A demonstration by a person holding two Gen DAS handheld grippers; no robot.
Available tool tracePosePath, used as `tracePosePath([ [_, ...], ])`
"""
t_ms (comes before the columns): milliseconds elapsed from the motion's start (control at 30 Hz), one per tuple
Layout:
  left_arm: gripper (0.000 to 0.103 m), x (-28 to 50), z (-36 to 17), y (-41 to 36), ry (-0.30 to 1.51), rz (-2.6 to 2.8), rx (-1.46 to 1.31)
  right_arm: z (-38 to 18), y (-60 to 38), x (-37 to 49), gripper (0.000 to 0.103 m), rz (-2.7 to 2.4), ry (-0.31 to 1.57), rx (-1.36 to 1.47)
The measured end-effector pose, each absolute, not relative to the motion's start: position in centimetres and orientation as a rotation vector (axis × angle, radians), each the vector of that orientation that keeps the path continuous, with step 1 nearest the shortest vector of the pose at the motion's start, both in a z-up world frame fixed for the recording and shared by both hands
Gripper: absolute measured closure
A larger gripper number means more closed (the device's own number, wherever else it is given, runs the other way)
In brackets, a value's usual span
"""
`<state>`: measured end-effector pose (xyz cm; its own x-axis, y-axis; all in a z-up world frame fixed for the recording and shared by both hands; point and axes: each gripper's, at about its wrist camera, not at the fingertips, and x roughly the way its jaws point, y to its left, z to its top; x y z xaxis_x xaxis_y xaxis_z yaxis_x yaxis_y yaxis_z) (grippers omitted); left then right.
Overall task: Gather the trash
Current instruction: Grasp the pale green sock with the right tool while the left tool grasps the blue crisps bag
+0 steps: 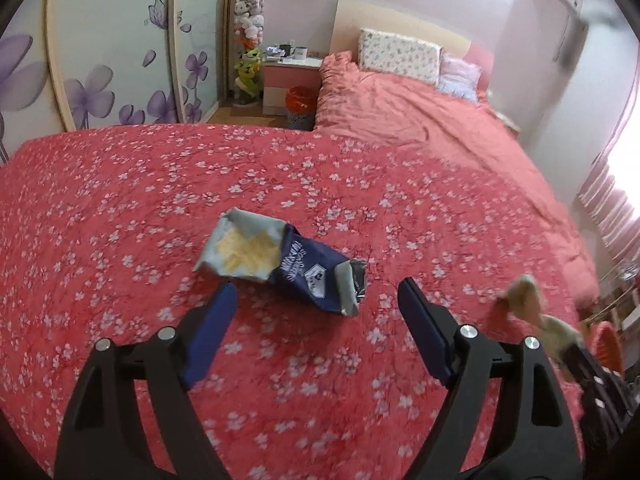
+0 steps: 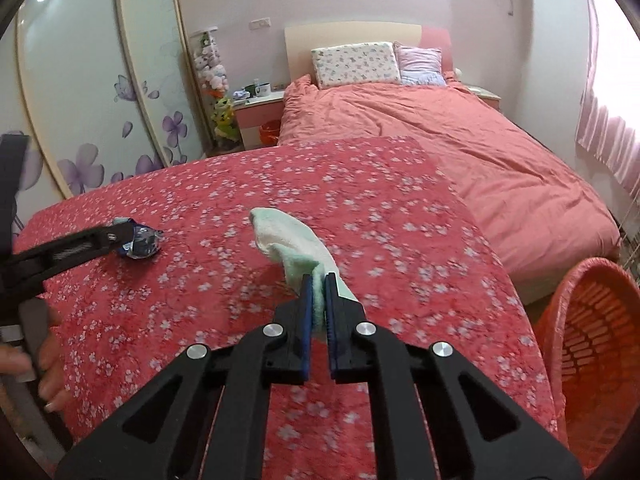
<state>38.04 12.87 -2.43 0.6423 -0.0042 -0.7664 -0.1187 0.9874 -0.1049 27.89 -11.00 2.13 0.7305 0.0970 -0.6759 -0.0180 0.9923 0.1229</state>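
A torn dark blue snack bag with pale crumbs inside lies on the red flowered blanket. My left gripper is open, its blue pads just short of the bag on either side. In the right wrist view the bag lies far left with the left gripper at it. My right gripper is shut on a pale green sock, held above the blanket. An orange basket stands at the lower right beside the bed. The sock shows blurred in the left wrist view.
A bed with a pink duvet and pillows lies behind. A nightstand with mugs, a small orange bin and a column of plush toys stand by the wardrobe. Curtains hang at right.
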Motion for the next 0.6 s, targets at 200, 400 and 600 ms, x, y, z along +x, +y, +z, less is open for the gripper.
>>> tracePosePath([
  [200,0.026,38.4,-3.8,13.7,0.899,0.149,-0.135,2.1,-12.2,27.4,0.097,0.063,0.741,0.142],
  [400,0.032,37.1,-4.8,17.5,0.937,0.214,-0.138,2.1,-12.2,26.9,0.097,0.076,0.736,0.159],
  [600,0.023,34.6,-3.7,21.5,0.901,0.14,-0.227,2.2,-11.9,26.7,0.097,0.089,0.732,0.158],
])
